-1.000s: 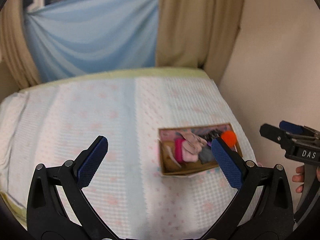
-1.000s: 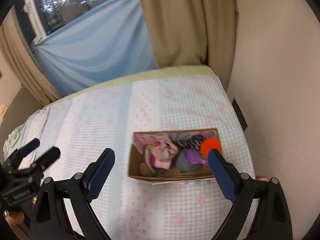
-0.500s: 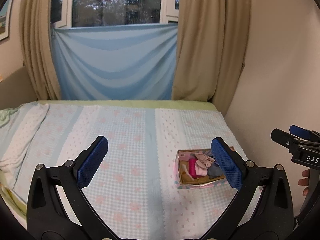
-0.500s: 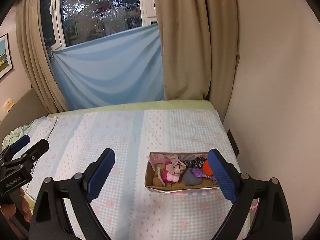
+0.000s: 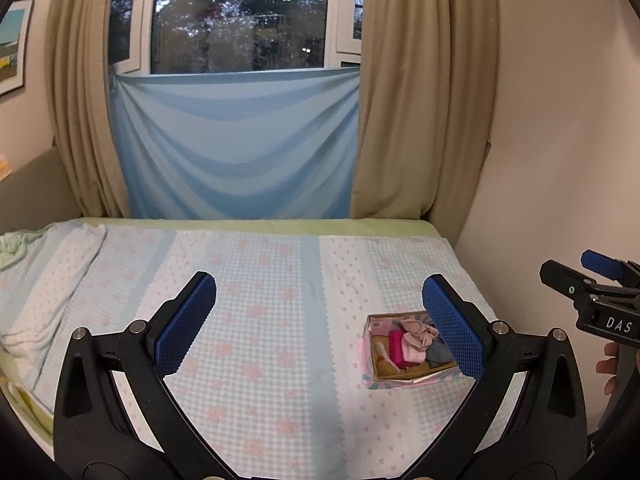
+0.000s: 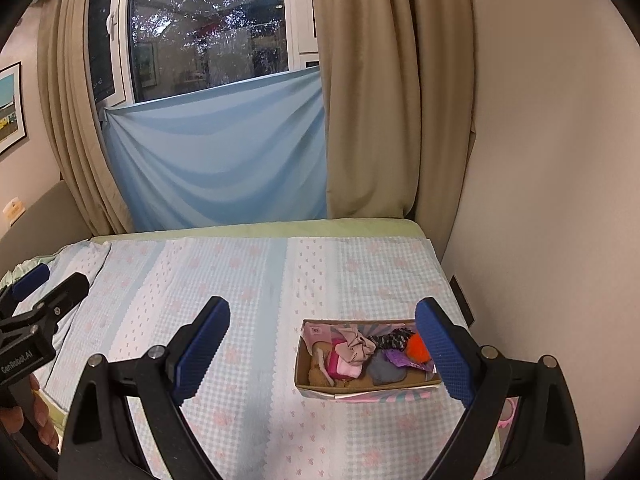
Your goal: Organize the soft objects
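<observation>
A small cardboard box (image 6: 320, 388) sits on the bed near its right side. It holds soft things: a beige cloth (image 6: 356, 346), a pink roll (image 6: 348, 370), a grey piece (image 6: 386, 372), a purple piece (image 6: 396, 358), an orange ball (image 6: 418, 350). The box also shows in the left wrist view (image 5: 374, 380). My left gripper (image 5: 320, 324) is open and empty, well back from the box. My right gripper (image 6: 322, 350) is open and empty, also held back above the bed.
The bed (image 6: 240, 280) has a light blue checked cover with pink flowers. A wall (image 6: 540, 200) runs along its right side. Beige curtains (image 5: 420, 100) and a blue sheet (image 5: 240, 148) hang at a window behind it. Crumpled bedding (image 5: 24, 248) lies at far left.
Both grippers have pulled back and tilted up from the box. The box now looks smaller and the window has come into view. Both stay open.
</observation>
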Motion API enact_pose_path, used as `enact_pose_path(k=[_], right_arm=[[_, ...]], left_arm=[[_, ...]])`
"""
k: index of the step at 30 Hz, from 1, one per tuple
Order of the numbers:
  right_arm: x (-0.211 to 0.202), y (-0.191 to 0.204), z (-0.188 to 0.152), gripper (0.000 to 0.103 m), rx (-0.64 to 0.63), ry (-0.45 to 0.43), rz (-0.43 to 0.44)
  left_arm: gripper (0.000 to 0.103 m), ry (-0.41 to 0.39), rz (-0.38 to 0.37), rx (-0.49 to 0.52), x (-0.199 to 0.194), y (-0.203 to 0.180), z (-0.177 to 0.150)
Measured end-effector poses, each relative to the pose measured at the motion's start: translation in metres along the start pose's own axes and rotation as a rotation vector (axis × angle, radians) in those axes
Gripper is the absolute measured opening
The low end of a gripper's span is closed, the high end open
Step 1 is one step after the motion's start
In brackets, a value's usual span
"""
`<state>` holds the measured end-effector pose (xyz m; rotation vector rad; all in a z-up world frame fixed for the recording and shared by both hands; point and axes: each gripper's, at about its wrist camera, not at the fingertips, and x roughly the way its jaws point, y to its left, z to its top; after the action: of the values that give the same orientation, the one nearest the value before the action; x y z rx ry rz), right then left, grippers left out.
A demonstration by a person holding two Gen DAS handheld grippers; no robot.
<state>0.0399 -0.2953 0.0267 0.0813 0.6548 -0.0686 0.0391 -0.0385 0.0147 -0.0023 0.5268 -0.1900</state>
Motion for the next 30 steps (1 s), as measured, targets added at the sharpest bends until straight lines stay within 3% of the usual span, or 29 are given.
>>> enact_pose_path(k=[30], right_arm=[[0.0094, 0.0061, 0.0018, 0.092, -0.005, 0.004, 0.003]], left_arm=[[0.103, -0.025, 0.029, 0.023, 0.0027, 0.0057, 0.0019]])
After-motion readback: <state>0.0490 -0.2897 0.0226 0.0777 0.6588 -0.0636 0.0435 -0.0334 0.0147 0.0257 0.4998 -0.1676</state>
